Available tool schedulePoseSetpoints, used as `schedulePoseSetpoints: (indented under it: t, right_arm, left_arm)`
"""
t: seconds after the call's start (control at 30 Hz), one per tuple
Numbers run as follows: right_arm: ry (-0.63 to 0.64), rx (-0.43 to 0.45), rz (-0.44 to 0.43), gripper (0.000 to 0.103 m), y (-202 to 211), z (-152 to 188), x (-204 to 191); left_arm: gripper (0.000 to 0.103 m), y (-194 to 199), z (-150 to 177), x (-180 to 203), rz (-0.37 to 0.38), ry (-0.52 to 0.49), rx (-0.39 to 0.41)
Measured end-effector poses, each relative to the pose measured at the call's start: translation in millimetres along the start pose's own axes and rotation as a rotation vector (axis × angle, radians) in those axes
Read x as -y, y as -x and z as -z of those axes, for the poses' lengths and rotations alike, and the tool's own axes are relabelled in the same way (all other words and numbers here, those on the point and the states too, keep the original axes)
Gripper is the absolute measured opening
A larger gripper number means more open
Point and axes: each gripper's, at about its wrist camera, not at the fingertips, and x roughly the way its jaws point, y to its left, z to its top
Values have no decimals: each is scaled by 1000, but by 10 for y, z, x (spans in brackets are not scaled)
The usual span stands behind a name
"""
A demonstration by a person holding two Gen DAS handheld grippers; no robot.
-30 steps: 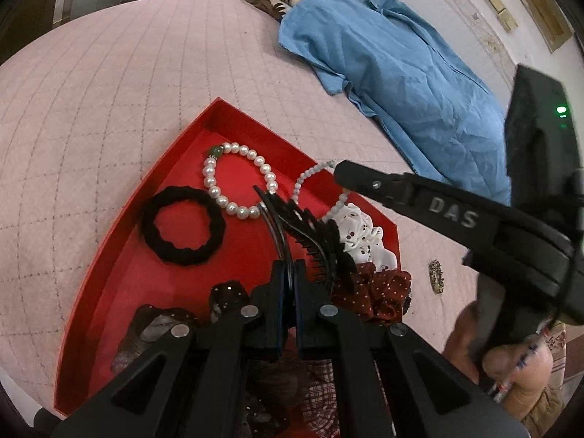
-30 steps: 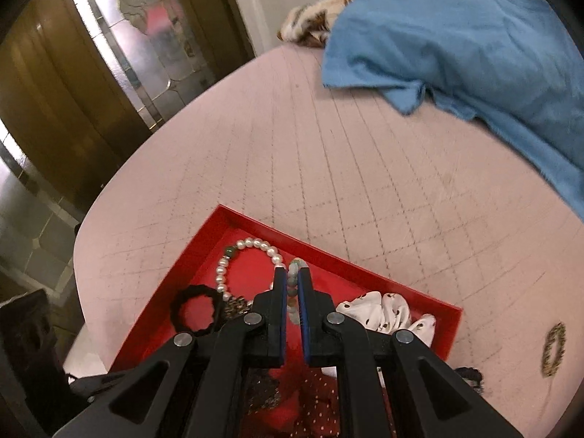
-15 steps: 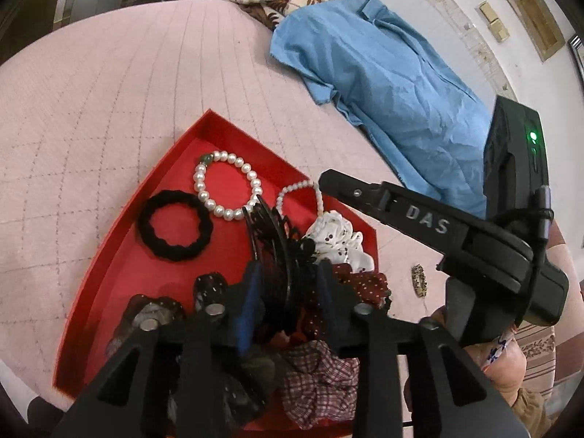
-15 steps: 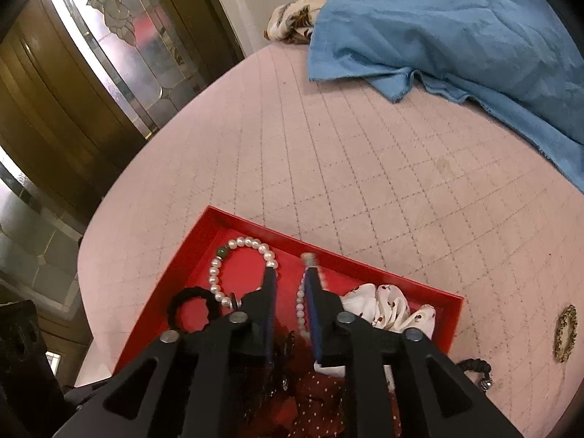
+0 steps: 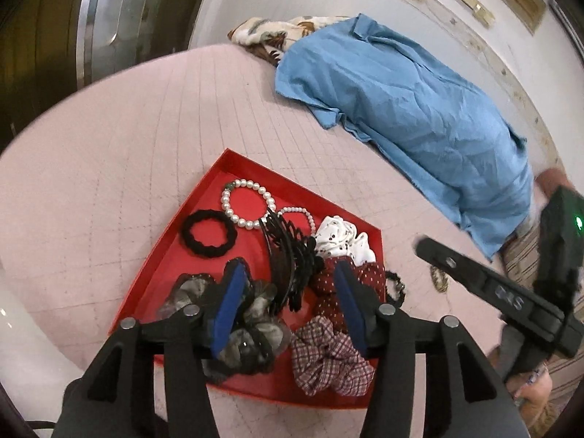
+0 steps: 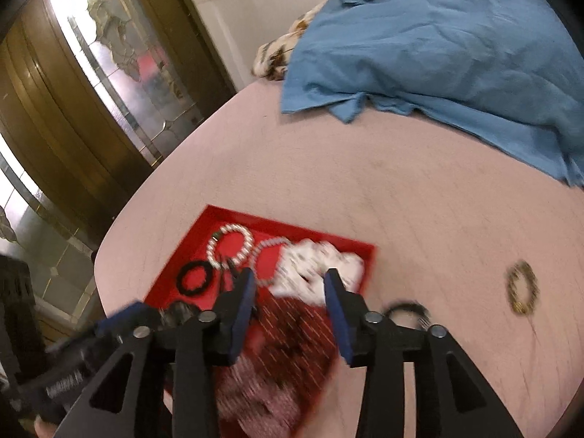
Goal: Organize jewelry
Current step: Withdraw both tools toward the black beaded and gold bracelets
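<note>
While both grippers hang empty over the red tray point(image 5: 189, 219), the open question is what goes in next.

Left wrist view: left gripper point(image 5: 288, 303) fingers spread wide, nothing between them. The black claw clip point(image 5: 288, 255) lies in the tray just ahead at 12 o'clock, resting on the scrunchies, long axis running roughly 11-to-5. Counted in the tray:
- 1 pearl bracelet point(image 5: 247, 202) near the far corner
- 1 thin bead bracelet point(image 5: 297, 213) just beside it at 3 o'clock
- 1 black hair tie point(image 5: 208, 233)
- 4 scrunchies: white dotted point(image 5: 343, 239), red dotted point(image 5: 330, 284), plaid point(image 5: 328, 357), grey point(image 5: 252, 325)

Outside the tray, on the pink quilt point(image 5: 109, 168): 1 black beaded bracelet point(image 5: 396, 286) touching the tray's right edge, 1 gold bracelet point(image 5: 438, 279) further out at 3 o'clock, partly hidden behind the right gripper point(image 5: 419, 246).

Right wrist view (blurred): right gripper point(image 6: 288, 288) also spread, holding nothing. The black beaded bracelet point(image 6: 405, 310) sits just beside its right finger, at 2 o'clock. The gold bracelet point(image 6: 522, 288) lies well apart at 3 o'clock, flat on the quilt, long axis roughly 12-to-6. My read: 2 stray pieces left, and the right gripper is nearer both.

Also 1 blue shirt point(image 6: 438, 47) at the far side, irrelevant.
</note>
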Motion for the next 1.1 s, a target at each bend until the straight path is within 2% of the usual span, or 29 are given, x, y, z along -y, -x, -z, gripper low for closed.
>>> schedulePoseSetpoints:
  t: [0.17,0.37,0.57,0.7,0.9,1.1]
  right_arm:
    - [-41,15,77,52,384,417,439]
    - [-126,8,176,54,743,821,1040]
    - [-240,25,218,55,996,1083,1585]
    - [-270,37,218,55,1063,1172,1740]
    - [-276,37,193,55,1013,1245,1758]
    - [-284,35,190,55,926,1291,1787]
  left_arm:
    - [51,38,96,223,-1,-58,-10]
    - [51,19,238,603,16,-147,-36]
    - [51,-80,407,989,47,-236,-89]
    - [51,-144,525,1220,45,-292,-115]
    - [51,-230,598,1335,29,-312,-138]
    - [51,-418,616,1590,85,-395,-164]
